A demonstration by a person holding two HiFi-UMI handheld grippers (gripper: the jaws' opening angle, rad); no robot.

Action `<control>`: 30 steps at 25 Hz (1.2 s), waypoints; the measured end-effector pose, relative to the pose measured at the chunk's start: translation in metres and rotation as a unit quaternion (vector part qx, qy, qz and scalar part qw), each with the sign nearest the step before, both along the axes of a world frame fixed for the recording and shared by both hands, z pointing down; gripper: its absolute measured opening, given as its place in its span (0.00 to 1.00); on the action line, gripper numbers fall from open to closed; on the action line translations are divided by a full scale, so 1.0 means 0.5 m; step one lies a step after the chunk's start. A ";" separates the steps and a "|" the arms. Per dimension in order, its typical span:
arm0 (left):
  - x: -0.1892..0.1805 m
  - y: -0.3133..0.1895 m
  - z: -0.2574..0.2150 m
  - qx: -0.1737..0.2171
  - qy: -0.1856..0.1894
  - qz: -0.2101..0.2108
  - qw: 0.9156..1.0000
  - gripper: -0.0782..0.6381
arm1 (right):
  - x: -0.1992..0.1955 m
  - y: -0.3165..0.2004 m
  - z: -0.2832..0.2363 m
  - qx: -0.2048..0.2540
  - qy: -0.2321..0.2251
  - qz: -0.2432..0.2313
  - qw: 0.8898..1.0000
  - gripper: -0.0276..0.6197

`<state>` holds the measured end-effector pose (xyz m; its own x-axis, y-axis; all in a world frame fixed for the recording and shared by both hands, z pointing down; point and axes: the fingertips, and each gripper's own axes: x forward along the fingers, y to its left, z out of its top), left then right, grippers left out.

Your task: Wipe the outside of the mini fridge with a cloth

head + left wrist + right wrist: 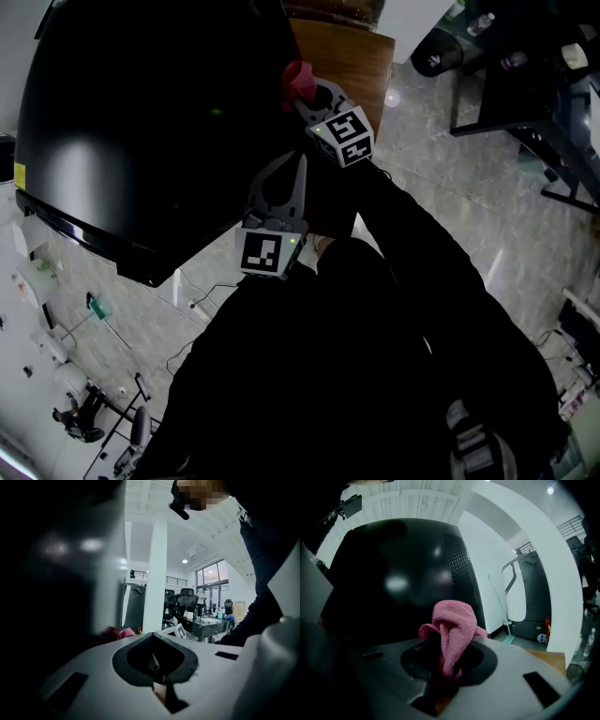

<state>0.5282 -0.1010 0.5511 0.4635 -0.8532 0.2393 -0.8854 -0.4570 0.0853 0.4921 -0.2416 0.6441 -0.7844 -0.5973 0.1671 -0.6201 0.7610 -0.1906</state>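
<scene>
Beside black mini fridge, right gripper clamps pink cloth; left gripper closed, empty; wooden table behind.

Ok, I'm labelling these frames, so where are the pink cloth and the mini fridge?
pink cloth (452, 618), right gripper view, on its bunched top fold.
mini fridge (131, 122), head view, on its glossy black surface.

Mini fridge runs off the head view's top edge. Only a pink corner of the cloth shows, at 11 o'clock of the right gripper; the rest is hidden behind its fingers. In the left gripper view, the fridge is a blurred dark mass at 9 o'clock, and the things on the far bench are too small to tell.
</scene>
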 end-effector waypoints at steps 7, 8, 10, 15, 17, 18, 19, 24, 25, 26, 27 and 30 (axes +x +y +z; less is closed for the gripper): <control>0.027 -0.011 -0.010 0.009 0.007 0.016 1.000 0.11 | 0.016 -0.066 0.016 -0.001 0.015 0.020 1.000 0.18; 0.030 -0.003 -0.014 0.008 0.009 0.018 1.000 0.11 | 0.018 -0.075 0.017 0.001 0.018 0.023 1.000 0.18; 0.030 0.013 -0.021 0.004 0.009 0.023 1.000 0.11 | 0.021 -0.094 0.021 0.007 0.026 0.029 0.999 0.17; 0.017 0.062 -0.060 0.004 0.012 0.048 0.999 0.11 | 0.040 -0.085 -0.036 0.031 0.041 0.036 0.998 0.18; 0.014 0.092 -0.086 0.012 0.015 0.066 0.998 0.11 | 0.055 -0.029 -0.092 0.046 0.028 0.034 0.998 0.18; 0.013 0.109 -0.100 0.017 0.018 0.076 0.997 0.11 | 0.066 0.008 -0.120 0.052 0.022 0.035 0.998 0.18; 0.010 0.127 -0.114 0.021 0.023 0.085 0.996 0.11 | 0.077 0.047 -0.147 0.058 0.017 0.035 0.998 0.18; -0.044 0.241 -0.169 0.023 0.063 0.121 0.990 0.11 | 0.100 0.272 -0.262 0.068 0.014 0.020 0.997 0.18; -0.064 0.270 -0.180 0.019 0.073 0.126 0.989 0.11 | 0.093 0.321 -0.283 0.069 0.017 0.015 0.997 0.18; -0.088 0.298 -0.191 0.015 0.084 0.131 0.988 0.11 | 0.081 0.369 -0.304 0.068 0.017 0.008 0.997 0.18; -0.114 0.326 -0.201 0.012 0.093 0.134 0.987 0.11 | 0.061 0.415 -0.324 0.065 0.015 0.000 0.998 0.18; -0.206 0.401 -0.227 0.010 0.099 0.129 0.987 0.11 | -0.030 0.538 -0.373 0.047 -0.003 -0.040 0.998 0.18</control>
